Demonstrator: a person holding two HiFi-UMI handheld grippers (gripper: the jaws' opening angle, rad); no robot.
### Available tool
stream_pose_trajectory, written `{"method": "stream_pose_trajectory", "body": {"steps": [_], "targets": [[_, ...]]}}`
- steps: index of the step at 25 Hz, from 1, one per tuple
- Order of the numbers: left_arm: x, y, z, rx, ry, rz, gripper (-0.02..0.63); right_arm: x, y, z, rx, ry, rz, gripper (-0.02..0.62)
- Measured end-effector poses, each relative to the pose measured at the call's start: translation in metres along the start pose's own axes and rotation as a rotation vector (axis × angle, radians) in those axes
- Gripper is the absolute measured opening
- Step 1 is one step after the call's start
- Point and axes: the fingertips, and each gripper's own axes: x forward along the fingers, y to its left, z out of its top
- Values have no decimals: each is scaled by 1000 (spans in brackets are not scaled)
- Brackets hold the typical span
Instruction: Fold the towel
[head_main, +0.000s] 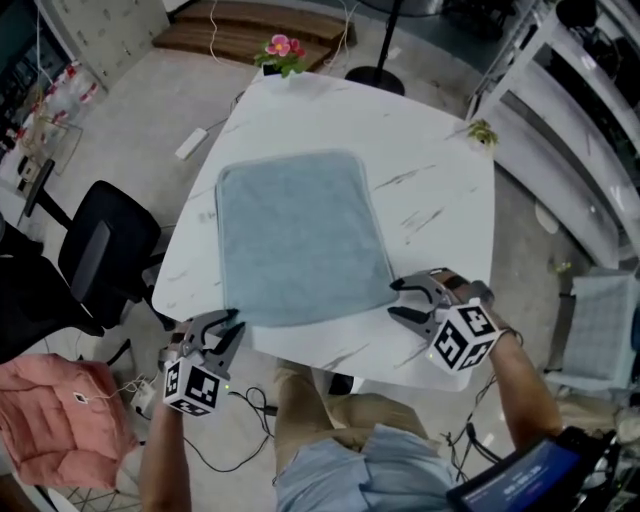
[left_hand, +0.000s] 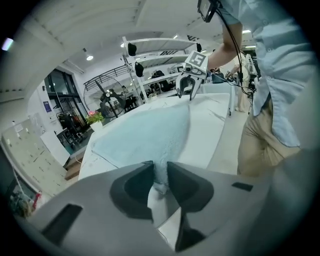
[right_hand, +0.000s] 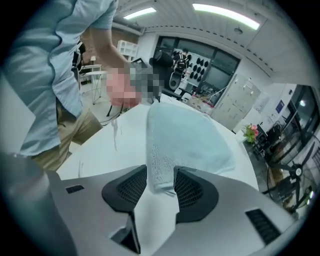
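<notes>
Blue towel (right_hand: 185, 135) corner within claw (right_hand: 160, 172)

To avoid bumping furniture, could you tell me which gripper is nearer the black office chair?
Left. The left gripper sits at the white table's near-left corner, just right of the black office chair; the right gripper is beyond the light blue towel, at the near-right edge.

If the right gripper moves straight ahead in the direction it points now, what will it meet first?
The towel: its near corner lies between the open jaws of the right gripper, so it would push into that cloth at once, and probably into the white table beneath, since it points downward.
</notes>
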Motion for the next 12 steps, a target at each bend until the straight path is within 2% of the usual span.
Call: {"method": "stream_pose_trajectory", "body": {"steps": [3,6,7,9,12], "targets": [[2,0,2,23,3,-1,74,5,5,-1,-120,25,-4,170],[3,-2,3,35,0,-10,72,14,6,-9,-191,70,-25,147],[3,-2,3,37,-1,-12,72,17,6,-13,-200,84,-34,133],[2,-3,3,38,1,-18,71,22,7,-19,-192,90,-52,52],[0,-7,4,20,3,-33,63,18,10,-21,-132,71,-67,35]]}}
